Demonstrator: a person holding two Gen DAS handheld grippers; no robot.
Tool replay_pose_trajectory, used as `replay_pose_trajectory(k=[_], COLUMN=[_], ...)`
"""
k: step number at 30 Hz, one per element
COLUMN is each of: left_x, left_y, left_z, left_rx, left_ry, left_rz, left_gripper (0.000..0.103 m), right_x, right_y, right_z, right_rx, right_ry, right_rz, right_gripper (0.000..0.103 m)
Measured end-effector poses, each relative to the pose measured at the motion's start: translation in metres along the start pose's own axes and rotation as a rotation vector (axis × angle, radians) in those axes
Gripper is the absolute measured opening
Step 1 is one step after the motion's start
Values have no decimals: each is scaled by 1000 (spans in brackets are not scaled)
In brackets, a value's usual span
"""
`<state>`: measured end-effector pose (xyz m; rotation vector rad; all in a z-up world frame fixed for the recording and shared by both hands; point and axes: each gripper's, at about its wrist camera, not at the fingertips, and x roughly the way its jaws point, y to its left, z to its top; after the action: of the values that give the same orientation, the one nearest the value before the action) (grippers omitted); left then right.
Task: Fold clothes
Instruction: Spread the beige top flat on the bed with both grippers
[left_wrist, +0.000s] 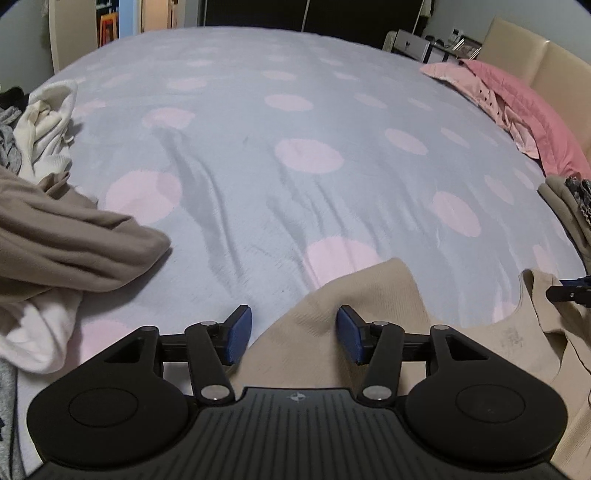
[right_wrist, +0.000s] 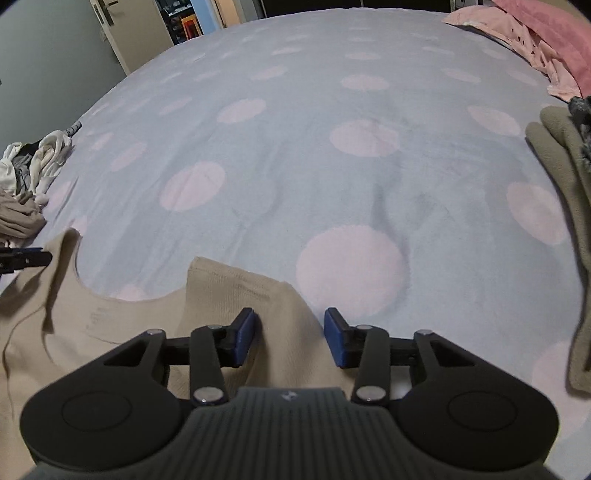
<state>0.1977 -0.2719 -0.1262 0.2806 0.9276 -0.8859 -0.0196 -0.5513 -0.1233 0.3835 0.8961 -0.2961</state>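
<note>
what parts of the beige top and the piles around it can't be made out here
- Lower part of the beige top: hidden under the left gripper in the left wrist view, under the right gripper in the right wrist view.
- Label print inside its neckline: too small and blurred.
- Brown garment and white clothes: cut off by the left edge, left wrist view.
- Olive garment: cut off by the right edge, right wrist view.

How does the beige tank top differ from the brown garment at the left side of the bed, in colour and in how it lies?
The beige tank top is paler and lies spread out near both grippers; the brown garment is darker and lies bunched in thick folds.
The tank top lies apart from other clothes; the brown garment rests against a pile of clothes.
Both lie on the dotted bedspread.
</note>
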Motion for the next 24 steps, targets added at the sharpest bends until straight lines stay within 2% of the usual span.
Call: replay_pose_trajectory(k=[1, 2, 3, 6, 10, 13, 14, 16, 18, 20, 21, 24], left_x=[0, 0, -1, -9, -33, -40, -39, -28, -18, -25, -29, -40], left_y=[-2, -4, -8, -19, -19, -17, -16, -15, -15, -17, -18, -21], left_z=[-1, -2, -2, 2, 20, 35, 38, 45, 47, 42, 39, 32], left_rx=[6, 14, 27, 58, 59, 58, 51, 38, 39, 65, 78, 117], left_ry=[-12, -22, -28, -68, -179, -237, -234, -180, -119, -127, -130, -142], left_rz=[-2, -7, -16, 18, 53, 108, 113, 114, 114, 122, 127, 140], left_gripper=[39, 19, 10, 4, 4, 4, 3, 4, 11, 14, 19, 34], right_x=[0, 0, -2, -12, -33, -37, -36, -32, -25, -19, -21, -39], right_y=[1, 2, 4, 12, 17, 24, 26, 31, 35, 37, 38, 35], right_z=[0, 0, 1, 5, 23, 40, 46, 56, 63, 64, 64, 59], right_rx=[-8, -17, -30, -83, -93, -111, -113, -117, -126, -148, -153, -158], right_ry=[-8, -16, -23, -70, -166, -215, -221, -234, -209, -164, -156, -158], right_rz=[5, 10, 16, -15, -42, -77, -91, -120, -137, -139, -134, -102], right_gripper=[25, 8, 8, 7, 7, 7, 7, 7, 8, 10, 12, 31])
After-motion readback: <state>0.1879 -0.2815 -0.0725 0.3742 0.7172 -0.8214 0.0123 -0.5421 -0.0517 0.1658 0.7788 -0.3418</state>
